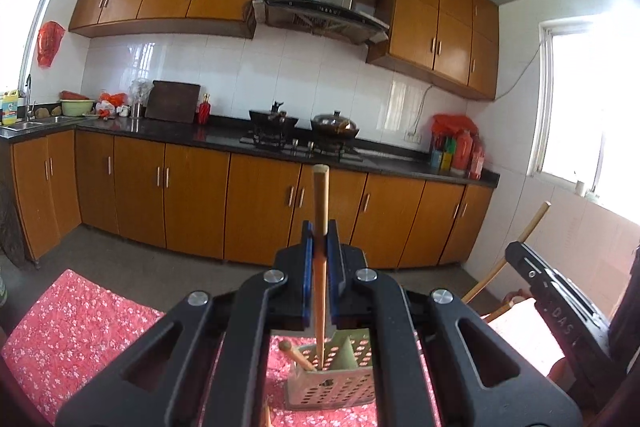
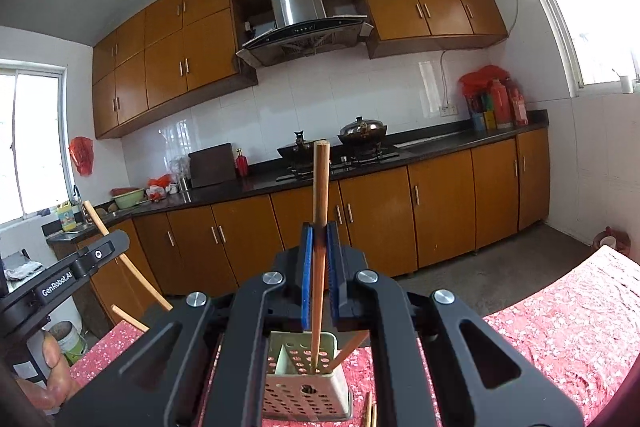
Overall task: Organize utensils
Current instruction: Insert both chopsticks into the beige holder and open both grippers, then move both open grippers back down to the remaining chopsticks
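Note:
My left gripper (image 1: pixel 320 233) is shut on a wooden chopstick (image 1: pixel 321 203) held upright, its lower end inside a pale green perforated utensil holder (image 1: pixel 332 387) on the red floral tablecloth (image 1: pixel 80 327). A second wooden stick (image 1: pixel 296 355) leans in the holder. My right gripper (image 2: pixel 319 235) is shut on another upright wooden chopstick (image 2: pixel 320 187), its lower end in the same holder (image 2: pixel 304 391), where another stick (image 2: pixel 352 347) leans. The right gripper body also shows in the left wrist view (image 1: pixel 560 303); the left one shows in the right wrist view (image 2: pixel 68 279).
Loose chopsticks (image 2: pixel 370 413) lie on the cloth beside the holder. A wooden chair (image 1: pixel 508 259) stands past the table's right edge. Behind is a kitchen counter (image 1: pixel 224 137) with woks (image 1: pixel 334 125), bottles (image 1: pixel 460 147) and a sink (image 1: pixel 28 125).

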A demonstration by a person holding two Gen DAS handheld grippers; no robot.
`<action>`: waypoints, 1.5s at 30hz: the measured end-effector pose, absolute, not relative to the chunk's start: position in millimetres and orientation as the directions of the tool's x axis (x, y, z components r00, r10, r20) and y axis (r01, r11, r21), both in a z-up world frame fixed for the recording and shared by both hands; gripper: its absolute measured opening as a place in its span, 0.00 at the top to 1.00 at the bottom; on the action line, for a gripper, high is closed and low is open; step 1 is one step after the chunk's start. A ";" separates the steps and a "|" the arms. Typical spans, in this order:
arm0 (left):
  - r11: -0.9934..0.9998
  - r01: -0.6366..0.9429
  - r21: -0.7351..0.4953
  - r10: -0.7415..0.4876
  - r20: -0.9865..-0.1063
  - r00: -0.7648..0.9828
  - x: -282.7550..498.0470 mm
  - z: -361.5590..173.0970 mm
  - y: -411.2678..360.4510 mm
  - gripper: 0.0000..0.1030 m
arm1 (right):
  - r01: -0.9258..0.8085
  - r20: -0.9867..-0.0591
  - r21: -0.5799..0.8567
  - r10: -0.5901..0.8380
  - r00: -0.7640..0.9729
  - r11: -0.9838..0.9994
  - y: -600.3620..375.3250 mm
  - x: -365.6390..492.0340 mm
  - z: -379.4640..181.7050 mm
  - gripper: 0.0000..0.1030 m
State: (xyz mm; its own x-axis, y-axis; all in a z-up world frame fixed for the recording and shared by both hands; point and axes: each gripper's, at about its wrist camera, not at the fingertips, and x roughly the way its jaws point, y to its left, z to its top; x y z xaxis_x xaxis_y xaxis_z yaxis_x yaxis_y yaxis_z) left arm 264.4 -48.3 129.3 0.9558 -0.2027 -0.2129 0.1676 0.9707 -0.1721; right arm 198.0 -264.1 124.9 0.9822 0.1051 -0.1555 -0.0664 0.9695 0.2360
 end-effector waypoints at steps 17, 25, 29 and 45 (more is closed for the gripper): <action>0.984 0.058 -0.167 -0.096 -0.226 0.969 185.7 125.2 5.9 0.73 | 0.049 -0.320 0.209 0.021 0.947 0.977 -303.2 127.0 100.0 0.60; 0.996 -0.041 -0.082 -0.003 -0.480 0.877 155.1 19.2 46.6 0.72 | 0.055 -0.658 0.203 0.094 0.747 0.978 -297.8 119.9 -12.6 0.76; 0.995 -0.041 -0.087 -0.018 -0.587 0.809 149.1 -25.6 55.5 0.72 | 0.010 -0.745 0.224 0.165 0.647 0.974 -282.4 120.6 -52.3 0.84; 0.980 0.040 -0.197 -0.167 -0.689 0.706 153.6 -63.4 32.0 0.73 | 0.057 -0.792 0.144 0.080 0.605 0.988 -277.0 139.3 -75.3 0.93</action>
